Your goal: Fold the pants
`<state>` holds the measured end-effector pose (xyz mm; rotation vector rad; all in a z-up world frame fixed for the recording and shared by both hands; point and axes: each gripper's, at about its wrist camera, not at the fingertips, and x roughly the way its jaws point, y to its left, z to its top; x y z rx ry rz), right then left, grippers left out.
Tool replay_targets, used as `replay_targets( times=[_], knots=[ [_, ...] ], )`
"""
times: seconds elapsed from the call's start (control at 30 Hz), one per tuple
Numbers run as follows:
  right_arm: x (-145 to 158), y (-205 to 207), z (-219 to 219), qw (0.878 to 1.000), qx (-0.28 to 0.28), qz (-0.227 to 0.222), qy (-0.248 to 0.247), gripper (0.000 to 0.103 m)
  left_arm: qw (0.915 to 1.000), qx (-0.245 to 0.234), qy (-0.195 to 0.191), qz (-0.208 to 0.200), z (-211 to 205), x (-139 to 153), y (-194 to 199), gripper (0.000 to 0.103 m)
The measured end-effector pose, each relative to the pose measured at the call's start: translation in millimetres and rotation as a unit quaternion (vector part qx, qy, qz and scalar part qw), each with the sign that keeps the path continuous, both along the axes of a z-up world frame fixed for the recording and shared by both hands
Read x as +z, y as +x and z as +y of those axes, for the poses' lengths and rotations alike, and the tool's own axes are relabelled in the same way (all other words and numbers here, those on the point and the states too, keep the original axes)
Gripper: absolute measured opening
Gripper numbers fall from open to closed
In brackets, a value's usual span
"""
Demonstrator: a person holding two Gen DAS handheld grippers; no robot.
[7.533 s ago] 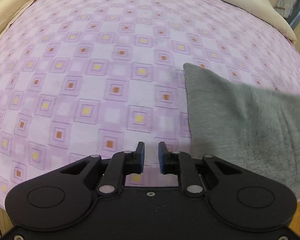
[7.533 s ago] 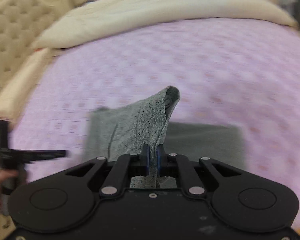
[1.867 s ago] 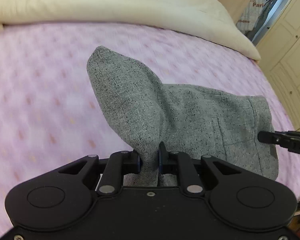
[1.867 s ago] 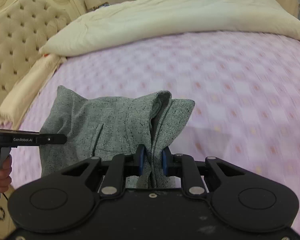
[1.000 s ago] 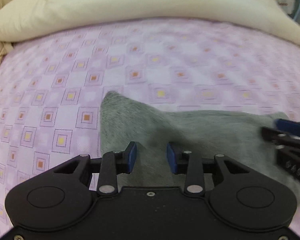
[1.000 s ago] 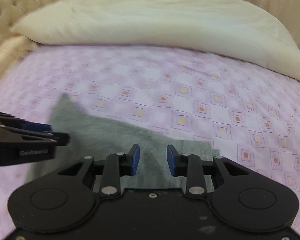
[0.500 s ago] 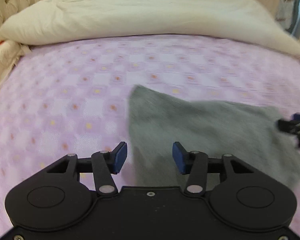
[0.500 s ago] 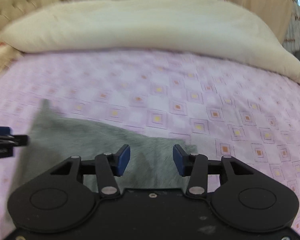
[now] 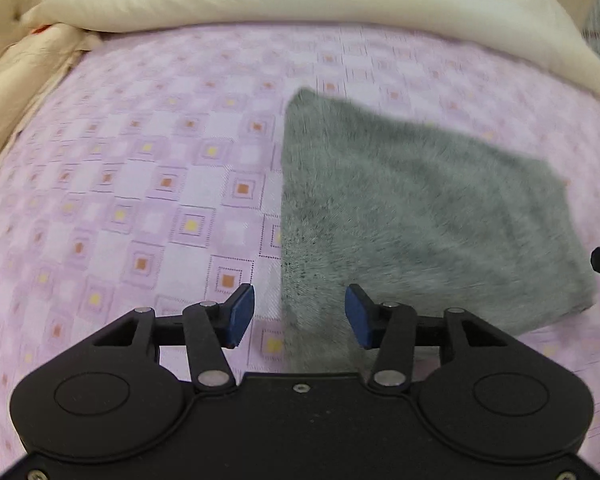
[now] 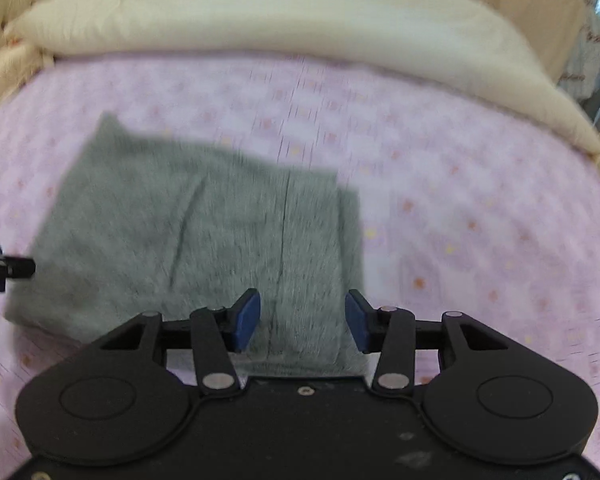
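My left tongs (image 9: 300, 316) and right tongs (image 10: 302, 320) stand spread with nothing pinched. Just beyond them the folded grey pants (image 10: 204, 240) lie flat on the bed's pink checked sheet (image 9: 140, 160). Farther off, a cream duvet (image 10: 260, 12). I can read no writing.

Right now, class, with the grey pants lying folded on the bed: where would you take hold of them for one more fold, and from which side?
Probably the short edge of the grey pants nearest the right tool, coming from above at that near side. There the layers stack with an offset edge, so open jaws can pinch all layers together. The pants lie flat on the purple checked sheet.
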<state>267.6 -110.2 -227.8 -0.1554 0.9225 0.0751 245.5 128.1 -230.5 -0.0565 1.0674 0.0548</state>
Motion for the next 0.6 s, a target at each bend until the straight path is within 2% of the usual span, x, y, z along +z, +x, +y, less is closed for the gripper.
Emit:
replay_targets(
  times=[0.1, 0.2, 0.3, 0.6],
  knots=[
    [32, -20, -1, 1.000, 0.007, -0.021, -0.003, 0.049, 0.9999, 0.008, 0.003, -0.008, -11, 28, -18, 0.056],
    [61, -43, -12, 0.999, 0.016, -0.012, 0.047, 0.049, 0.9995, -0.002, 0.024, -0.020, -31, 53, -41, 0.056],
    [82, -66, -16, 0.998, 0.016, -0.019, 0.055, 0.049, 0.9986, -0.011, 0.037, -0.037, -49, 71, -57, 0.057],
    [112, -113, -27, 0.996, 0.006, -0.025, 0.084, 0.050, 0.9986, -0.006, 0.022, -0.048, -83, 108, -103, 0.058]
  ],
)
